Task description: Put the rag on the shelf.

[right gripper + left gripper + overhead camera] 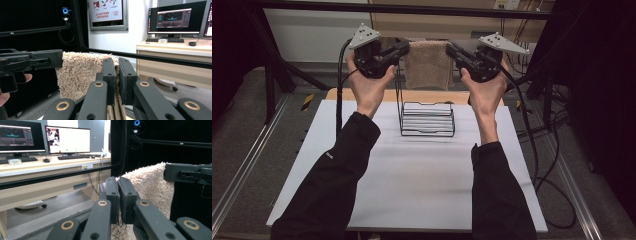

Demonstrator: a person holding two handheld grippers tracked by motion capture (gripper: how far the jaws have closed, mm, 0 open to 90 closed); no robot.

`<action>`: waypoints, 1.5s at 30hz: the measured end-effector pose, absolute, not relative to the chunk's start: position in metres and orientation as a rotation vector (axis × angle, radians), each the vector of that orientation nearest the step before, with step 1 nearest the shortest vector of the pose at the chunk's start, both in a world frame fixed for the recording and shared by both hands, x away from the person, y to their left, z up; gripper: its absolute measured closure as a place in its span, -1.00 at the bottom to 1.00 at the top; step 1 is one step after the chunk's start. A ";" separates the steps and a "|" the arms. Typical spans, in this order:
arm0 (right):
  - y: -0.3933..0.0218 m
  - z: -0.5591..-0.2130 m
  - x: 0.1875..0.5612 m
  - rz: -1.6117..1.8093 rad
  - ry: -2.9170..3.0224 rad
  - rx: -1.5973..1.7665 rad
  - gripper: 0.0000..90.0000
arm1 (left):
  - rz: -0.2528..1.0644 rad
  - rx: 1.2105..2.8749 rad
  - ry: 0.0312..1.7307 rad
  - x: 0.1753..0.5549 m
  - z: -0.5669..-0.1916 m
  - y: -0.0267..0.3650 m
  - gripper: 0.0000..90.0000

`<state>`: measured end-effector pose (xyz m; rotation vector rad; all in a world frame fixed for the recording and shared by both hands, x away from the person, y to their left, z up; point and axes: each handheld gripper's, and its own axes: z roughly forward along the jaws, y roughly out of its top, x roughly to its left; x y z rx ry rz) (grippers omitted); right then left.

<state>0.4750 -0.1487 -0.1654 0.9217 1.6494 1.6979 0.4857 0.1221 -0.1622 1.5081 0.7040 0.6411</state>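
A beige fluffy towel (428, 64) hangs stretched between the two grippers, high above the far side of the table. My left gripper (403, 48) is shut on its upper left corner, and the towel (149, 185) spreads away behind its jaws in the left gripper view. My right gripper (451, 50) is shut on the upper right corner, with the towel (78, 75) pinched between its jaws in the right gripper view. Below the towel a black wire rack (427, 119) stands on the white table (412, 175).
A wooden board (337, 94) edges the table's far side. Black frame bars (412, 9) cross overhead behind the towel. Cables (542, 145) trail down the right side. A desk with monitors (67, 139) stands beyond the frame.
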 end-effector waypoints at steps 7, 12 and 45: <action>-0.149 -0.162 0.487 1.695 1.633 0.919 0.88 | 0.641 1.497 0.709 0.496 -0.158 0.120 0.91; -0.148 -0.162 0.497 1.696 1.628 0.920 0.88 | 0.656 1.491 0.709 0.504 -0.159 0.120 0.91; -0.151 -0.209 0.524 1.626 1.715 0.980 0.88 | 0.683 1.609 0.720 0.531 -0.203 0.115 0.91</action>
